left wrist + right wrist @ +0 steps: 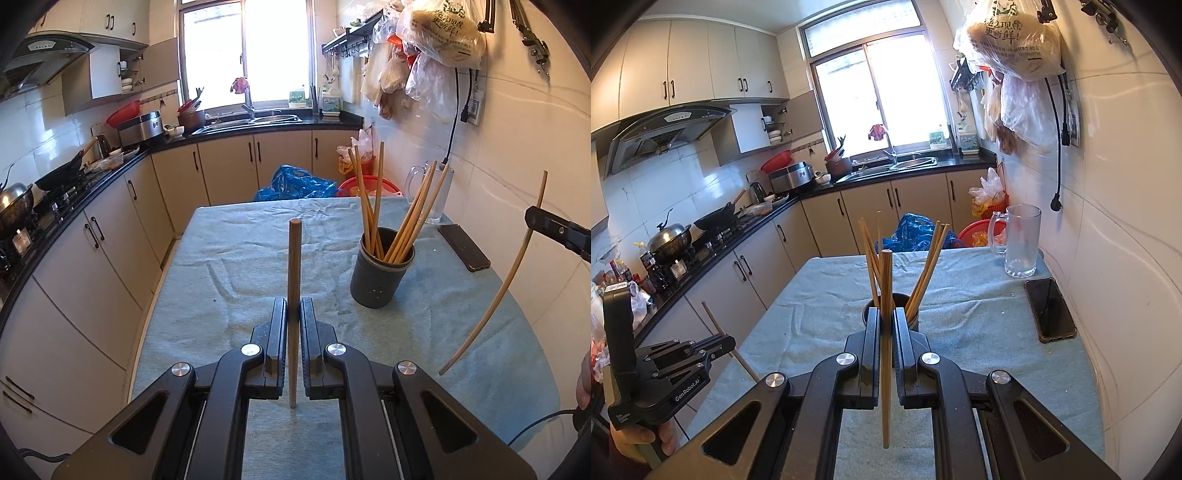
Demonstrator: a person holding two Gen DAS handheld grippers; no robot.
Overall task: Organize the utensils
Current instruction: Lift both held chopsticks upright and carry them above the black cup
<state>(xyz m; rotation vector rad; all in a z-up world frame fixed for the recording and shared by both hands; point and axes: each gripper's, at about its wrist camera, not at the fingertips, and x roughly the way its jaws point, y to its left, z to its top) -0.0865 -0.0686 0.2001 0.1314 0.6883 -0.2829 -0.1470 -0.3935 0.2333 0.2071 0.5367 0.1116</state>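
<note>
1. Two chopsticks are in my grip: my left tongs [293,314] are clamped on one chopstick [294,266], upright above the worktop [229,258]; my right tongs [886,325] pinch a second chopstick [885,295], just in front of the grey holder [380,273].
2. The holder already carries a fan of chopsticks [402,221] (leaning both ways), so a lowered tip could snag on them.
3. Each stick is gripped near its middle; it may pivot and miss the rim.
4. A nudge might tip the holder toward the phone [1049,310].
</note>
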